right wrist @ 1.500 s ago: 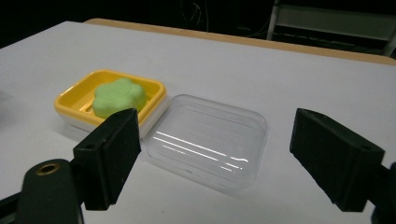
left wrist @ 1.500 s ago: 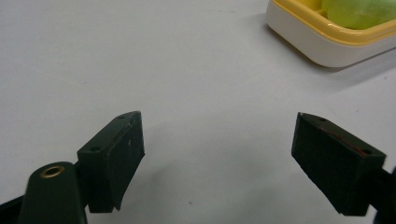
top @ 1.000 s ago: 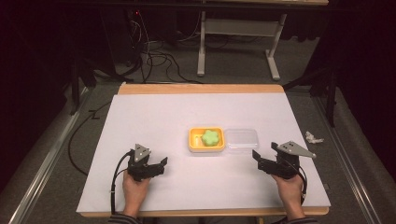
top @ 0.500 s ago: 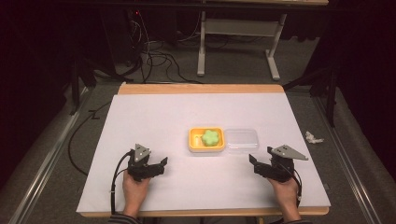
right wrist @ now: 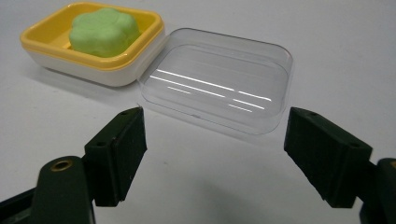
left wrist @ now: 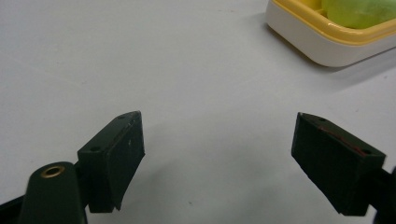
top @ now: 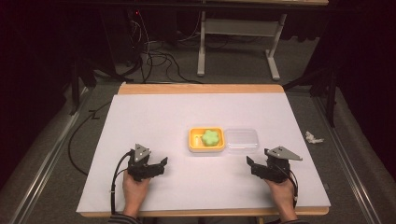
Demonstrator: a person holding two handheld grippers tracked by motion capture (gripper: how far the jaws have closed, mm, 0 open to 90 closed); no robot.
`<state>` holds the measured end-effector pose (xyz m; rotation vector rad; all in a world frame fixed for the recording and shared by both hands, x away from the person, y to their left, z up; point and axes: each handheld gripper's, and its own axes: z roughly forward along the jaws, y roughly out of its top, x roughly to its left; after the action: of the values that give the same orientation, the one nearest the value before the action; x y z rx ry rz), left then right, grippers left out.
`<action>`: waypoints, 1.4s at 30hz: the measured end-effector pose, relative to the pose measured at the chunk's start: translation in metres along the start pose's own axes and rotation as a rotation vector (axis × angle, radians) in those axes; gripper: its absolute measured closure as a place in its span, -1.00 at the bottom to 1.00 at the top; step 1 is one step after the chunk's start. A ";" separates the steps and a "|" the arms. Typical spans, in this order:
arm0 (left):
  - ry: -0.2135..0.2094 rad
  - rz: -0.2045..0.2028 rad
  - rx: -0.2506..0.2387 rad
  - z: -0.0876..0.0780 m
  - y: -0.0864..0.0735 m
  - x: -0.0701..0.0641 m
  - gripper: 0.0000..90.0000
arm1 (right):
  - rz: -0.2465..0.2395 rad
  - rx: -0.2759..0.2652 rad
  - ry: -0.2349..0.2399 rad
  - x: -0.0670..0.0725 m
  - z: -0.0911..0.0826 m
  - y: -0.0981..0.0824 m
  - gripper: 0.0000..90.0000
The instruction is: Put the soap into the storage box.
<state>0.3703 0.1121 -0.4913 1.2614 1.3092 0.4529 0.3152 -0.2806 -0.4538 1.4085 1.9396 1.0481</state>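
Observation:
A yellow-and-white soap box [top: 206, 140] sits mid-table with a green flower-shaped soap [top: 210, 137] in it. Its clear lid [top: 241, 138] lies open flat on the box's right side. My left gripper [top: 163, 162] rests open on the table, left and nearer than the box; the box corner [left wrist: 327, 44] shows at its upper right. My right gripper [top: 249, 162] is open just in front of the lid [right wrist: 219, 86], with the box [right wrist: 88, 46] and soap [right wrist: 103, 31] beyond to the left. Nothing is between either gripper's jaws.
The white table top [top: 154, 121] has a wooden far edge [top: 201, 88]. A crumpled white scrap [top: 313, 137] lies on the floor to the right. Cables [top: 154, 58] and a desk frame [top: 233, 28] stand beyond the table.
My right gripper has moved left and slightly forward, closer to the clear lid. The left gripper has stayed put.

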 end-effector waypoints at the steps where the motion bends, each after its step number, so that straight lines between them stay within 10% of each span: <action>1: -0.001 -0.001 -0.002 0.000 0.000 0.000 -0.60 | 0.001 0.004 -0.003 0.000 0.001 0.000 -0.52; 42: 0.002 -0.003 -0.001 0.001 0.000 0.000 -0.60 | -0.042 0.114 -0.028 0.010 0.032 -0.010 -0.38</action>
<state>0.3706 0.1114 -0.4916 1.2584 1.3118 0.4531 0.3313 -0.2638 -0.4794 1.4284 2.0278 0.9075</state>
